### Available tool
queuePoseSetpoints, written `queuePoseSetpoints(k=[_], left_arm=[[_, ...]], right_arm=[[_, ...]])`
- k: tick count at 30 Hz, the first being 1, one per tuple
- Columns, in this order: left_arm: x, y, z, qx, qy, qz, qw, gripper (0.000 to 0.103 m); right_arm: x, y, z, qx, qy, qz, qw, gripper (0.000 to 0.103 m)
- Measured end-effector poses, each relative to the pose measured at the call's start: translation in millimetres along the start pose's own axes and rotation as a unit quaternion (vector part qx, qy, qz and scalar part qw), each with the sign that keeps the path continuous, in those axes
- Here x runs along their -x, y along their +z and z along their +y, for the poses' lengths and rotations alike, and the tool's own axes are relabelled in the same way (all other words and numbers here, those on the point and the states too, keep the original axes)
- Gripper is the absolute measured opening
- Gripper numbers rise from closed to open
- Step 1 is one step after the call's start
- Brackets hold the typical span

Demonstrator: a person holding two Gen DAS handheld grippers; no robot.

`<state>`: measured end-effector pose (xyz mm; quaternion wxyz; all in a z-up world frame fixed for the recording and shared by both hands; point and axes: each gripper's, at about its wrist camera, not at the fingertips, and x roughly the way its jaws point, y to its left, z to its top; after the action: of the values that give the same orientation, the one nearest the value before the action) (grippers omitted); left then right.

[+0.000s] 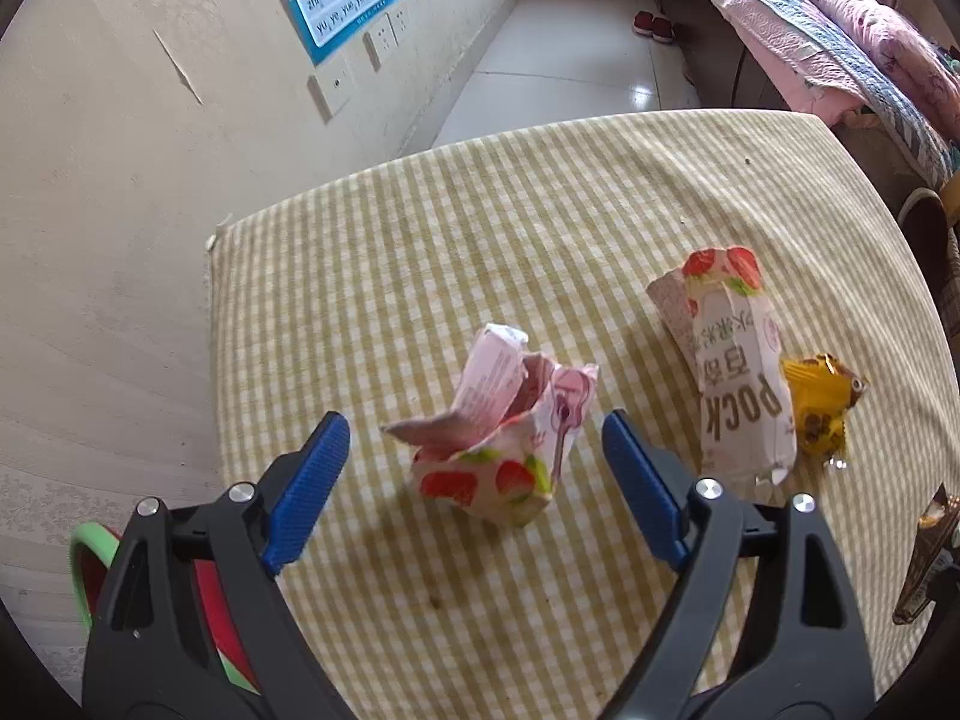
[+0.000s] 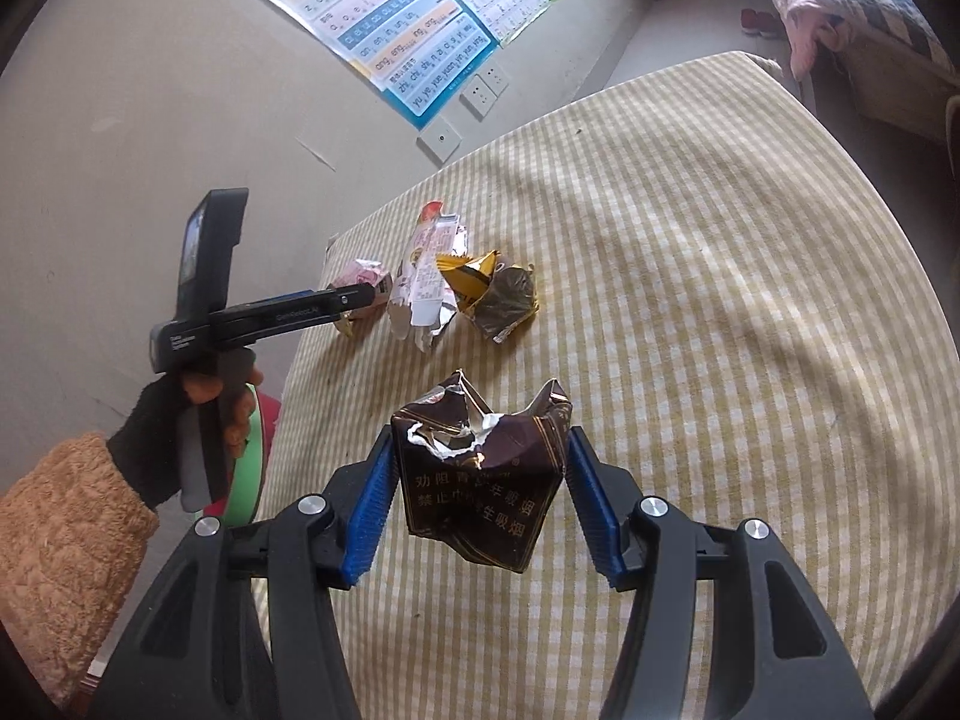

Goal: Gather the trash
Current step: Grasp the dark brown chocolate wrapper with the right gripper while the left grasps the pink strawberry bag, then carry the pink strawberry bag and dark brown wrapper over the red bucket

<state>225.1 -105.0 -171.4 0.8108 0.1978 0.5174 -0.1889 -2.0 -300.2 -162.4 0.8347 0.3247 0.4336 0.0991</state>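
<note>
1. At the lower left of the left wrist view we see a green-rimmed red bin [image 1: 90,570] beside the table edge, partly behind the gripper's black frame.
2. Our left gripper [image 1: 477,468] has its blue fingers wide apart, one on each side of a crumpled strawberry-print wrapper [image 1: 498,450] at the centre of the frame; neither pad touches it. It sits on the yellow checked tablecloth [image 1: 480,228].
3. To the right of centre lies a long white strawberry-print snack bag [image 1: 741,372], and touching its right side a yellow wrapper [image 1: 819,405].
4. At the far right edge we catch a sliver of the dark brown pack [image 1: 927,564].
5. In the right wrist view, the left hand [image 2: 225,408] grips its tool at the left of the frame, the tip reaching to the trash cluster at upper centre.
6. Our right gripper [image 2: 480,498] is clamped on the crumpled dark brown cigarette pack [image 2: 480,480] at lower centre, both blue pads pressed to its sides, held above the cloth.
7. Pinyin posters [image 2: 384,30] hang on the wall in the upper part of the frame.
</note>
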Motion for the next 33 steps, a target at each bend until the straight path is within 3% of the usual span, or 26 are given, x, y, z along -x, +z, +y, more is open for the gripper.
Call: queuePoseSetpoints(k=[5,7,8,15,26,30,33], left_arm=[[-18.9,11.5,1.1,0.017,-0.002,0.034,0.9993,0.082],[-20.6,13.9,2.3,0.031,-0.014,0.04,0.9986,0.068],[-21.3,13.3,1.6,0.035,-0.016,0.042,0.9984,0.068],[-11.5,-2.4,0.8,0.068,-0.043,0.027,0.9964,0.059],[32.9,-77.6,13.4,0.153,-0.059,0.01,0.9865,0.058],[42.5,-89.4,5.8,0.126,-0.022,-0.002,0.9918,0.061],[39.6,-89.6,4.9,0.128,-0.024,-0.001,0.9915,0.062]], right_arm=[[7.5,3.7,-5.2,-0.008,0.007,-0.003,1.0,0.054],[7.8,4.3,-5.9,-0.007,0.007,-0.002,1.0,0.054],[7.9,4.3,-6.0,-0.007,0.007,-0.001,1.0,0.054],[3.0,3.3,-1.8,-0.002,-0.001,0.004,1.0,0.054],[-10.3,0.9,5.2,0.016,-0.012,0.017,1.0,0.054],[-16.0,-1.1,8.7,0.024,-0.017,0.022,0.999,0.054],[-18.4,-3.0,9.7,0.029,-0.024,0.023,0.999,0.054]])
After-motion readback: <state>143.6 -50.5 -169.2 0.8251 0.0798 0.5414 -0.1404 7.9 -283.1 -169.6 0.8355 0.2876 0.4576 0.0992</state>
